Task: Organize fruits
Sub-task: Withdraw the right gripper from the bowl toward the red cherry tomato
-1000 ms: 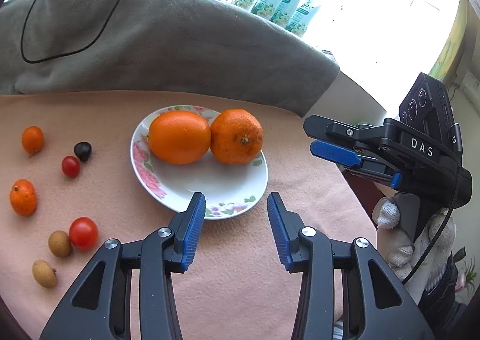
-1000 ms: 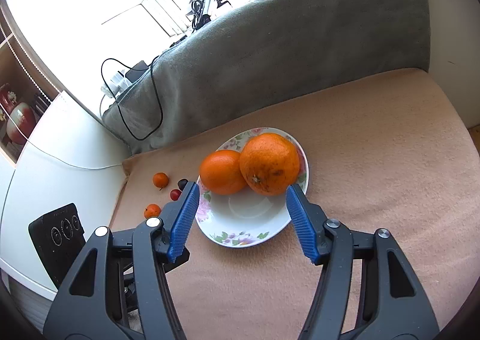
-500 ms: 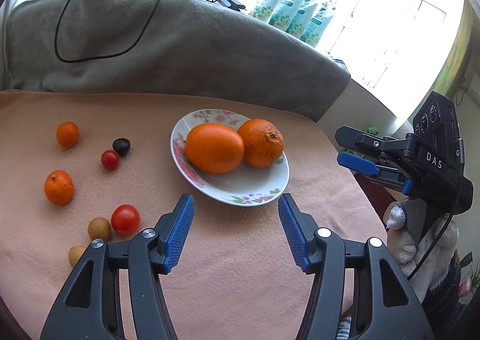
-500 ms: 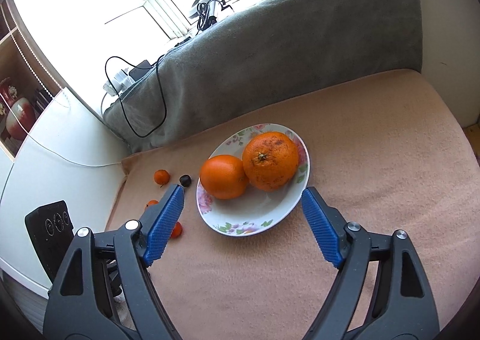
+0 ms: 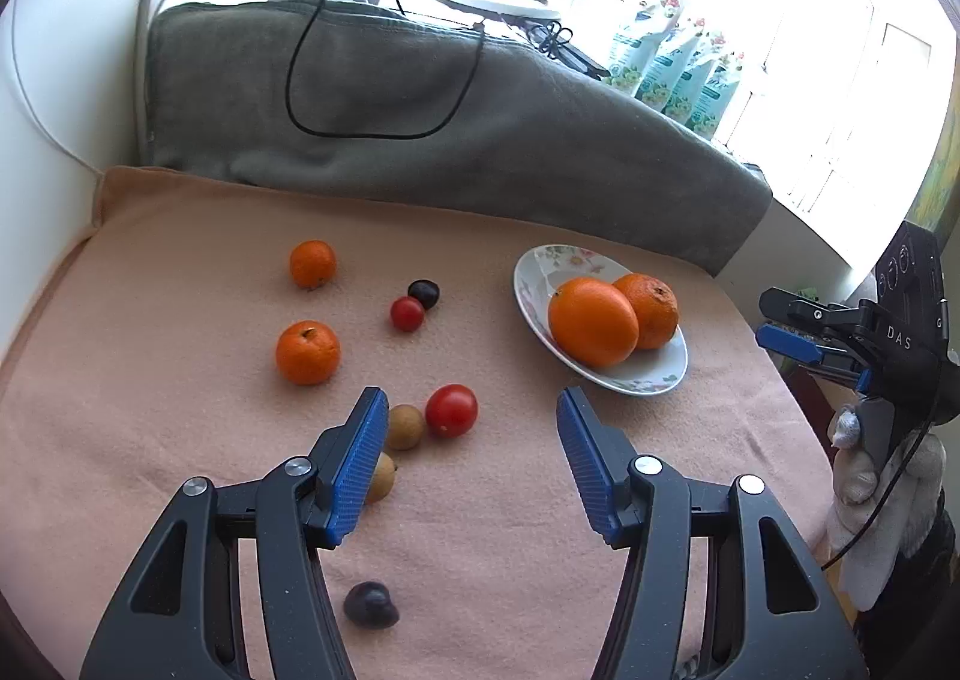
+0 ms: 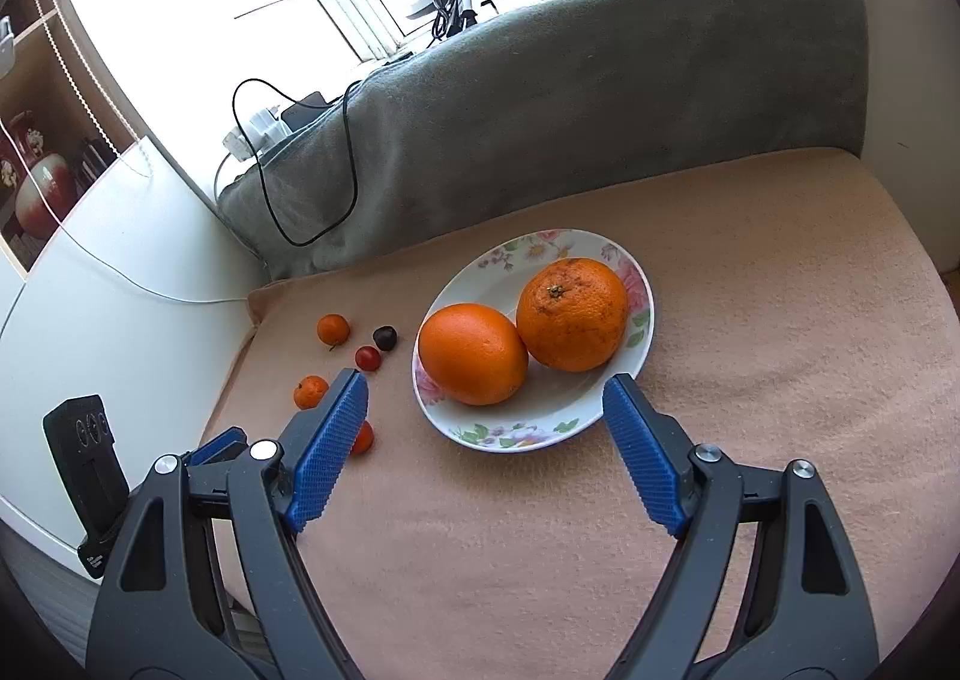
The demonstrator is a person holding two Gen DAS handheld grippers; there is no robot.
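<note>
A floral plate (image 5: 654, 374) (image 6: 510, 434) holds two large oranges (image 5: 593, 321) (image 6: 473, 354). Loose on the peach cloth lie two mandarins (image 5: 308, 352), a large red tomato (image 5: 452, 409), a small red tomato (image 5: 407, 313), a dark plum (image 5: 424, 293), two brown longans (image 5: 404, 426) and a dark fruit (image 5: 371, 605) near the front edge. My left gripper (image 5: 471, 443) is open and empty above the cloth, just behind the large tomato. My right gripper (image 6: 486, 428) is open and empty, in front of the plate; it also shows in the left wrist view (image 5: 804, 332).
A grey blanket (image 5: 456, 140) with a black cable (image 5: 384, 134) rises behind the cloth. A white wall panel (image 6: 120, 272) bounds the left side. Green pouches (image 5: 678, 74) and a ring lamp (image 5: 498, 2) stand on the windowsill. The cloth's right edge drops off beside the plate.
My left gripper has pulled back and swung left, so the loose fruits now lie ahead of it and the plate lies to the right. My right gripper has drawn back and opened wider.
</note>
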